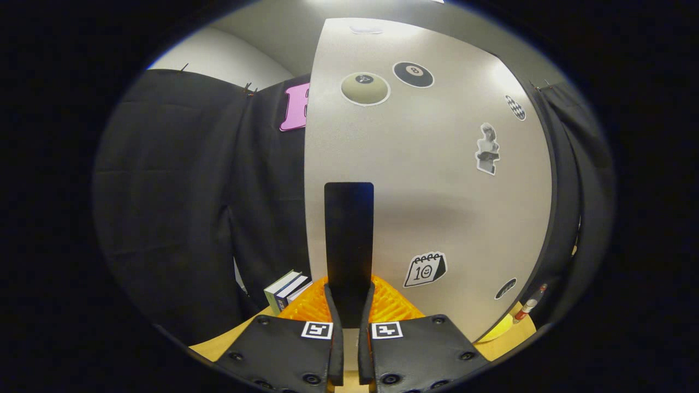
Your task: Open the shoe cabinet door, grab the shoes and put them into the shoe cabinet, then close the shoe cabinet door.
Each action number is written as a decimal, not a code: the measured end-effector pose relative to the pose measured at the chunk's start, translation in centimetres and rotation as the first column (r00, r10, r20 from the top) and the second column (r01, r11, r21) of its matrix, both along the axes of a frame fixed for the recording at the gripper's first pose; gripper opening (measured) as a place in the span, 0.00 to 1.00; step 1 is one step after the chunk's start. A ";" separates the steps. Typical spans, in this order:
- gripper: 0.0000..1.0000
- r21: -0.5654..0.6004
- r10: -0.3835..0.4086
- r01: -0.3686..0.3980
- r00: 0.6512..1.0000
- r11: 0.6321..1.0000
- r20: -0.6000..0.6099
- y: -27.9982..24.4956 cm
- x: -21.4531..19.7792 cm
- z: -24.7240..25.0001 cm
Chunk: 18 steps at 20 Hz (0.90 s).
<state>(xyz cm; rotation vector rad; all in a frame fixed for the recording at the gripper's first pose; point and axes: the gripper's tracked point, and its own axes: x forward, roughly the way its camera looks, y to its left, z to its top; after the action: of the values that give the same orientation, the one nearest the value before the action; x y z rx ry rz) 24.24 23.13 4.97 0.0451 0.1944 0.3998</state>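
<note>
The shoe cabinet door [437, 180] is a pale grey panel with several stickers, standing close in front of me. A tall black handle [349, 229] runs upright on it near its left edge. My gripper [349, 299] is at the handle's lower end, with both fingers pressed against its sides, shut on it. The door's left edge stands free against the black cloth behind it. I cannot tell how far the door is swung.
A few books [284, 291] stand on the wooden surface [218, 344] left of the fingers. To the right of the door's lower corner lie a yellow object [498, 329] and a small bottle [528, 307]. Black cloth hangs on both sides.
</note>
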 end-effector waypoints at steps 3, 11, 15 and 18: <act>0.12 0.002 0.006 -0.006 1.000 1.000 -0.005 -0.6 -0.5 0.0; 0.12 -0.010 -0.010 0.010 1.000 1.000 -0.009 -1.5 -1.3 0.1; 0.12 -0.015 -0.026 0.026 1.000 1.000 -0.010 -2.1 -1.8 0.1; 0.12 -0.024 -0.043 0.043 0.999 0.999 -0.012 -2.7 -2.0 0.2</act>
<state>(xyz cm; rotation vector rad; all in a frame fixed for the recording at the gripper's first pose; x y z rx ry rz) 22.20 20.41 5.18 0.0281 0.2100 0.3541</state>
